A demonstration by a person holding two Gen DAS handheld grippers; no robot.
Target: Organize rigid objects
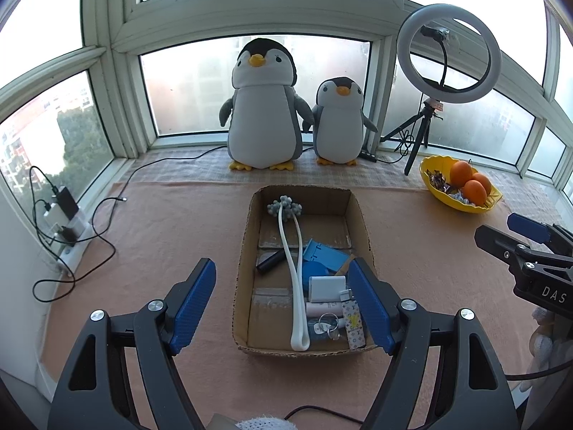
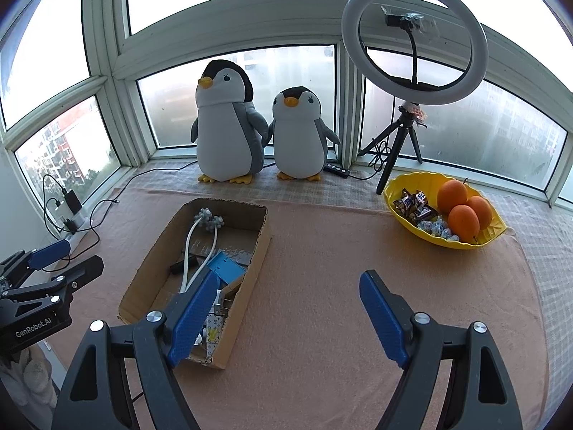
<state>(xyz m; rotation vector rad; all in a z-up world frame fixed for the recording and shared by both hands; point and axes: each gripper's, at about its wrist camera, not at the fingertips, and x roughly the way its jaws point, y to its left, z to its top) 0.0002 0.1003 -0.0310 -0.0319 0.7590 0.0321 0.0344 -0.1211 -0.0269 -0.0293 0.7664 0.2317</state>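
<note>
An open cardboard box (image 1: 247, 251) sits on the pink cloth and holds several small objects: a white looped massager with grey balls (image 1: 288, 243), a black cylinder (image 1: 270, 261), a blue stand (image 1: 324, 254), a white charger (image 1: 327, 288) and a patterned case (image 1: 352, 322). My left gripper (image 1: 283, 301) is open and empty, held above the box's near end. My right gripper (image 2: 286, 311) is open and empty, over the cloth just right of the box (image 2: 150, 279). The right gripper also shows at the right edge of the left wrist view (image 1: 515, 240).
Two plush penguins (image 1: 263, 107) stand at the window. A ring light on a tripod (image 1: 447, 53) and a yellow bowl with oranges and sweets (image 1: 460, 186) are at the back right. A power strip with chargers and cables (image 1: 68, 229) lies at the left.
</note>
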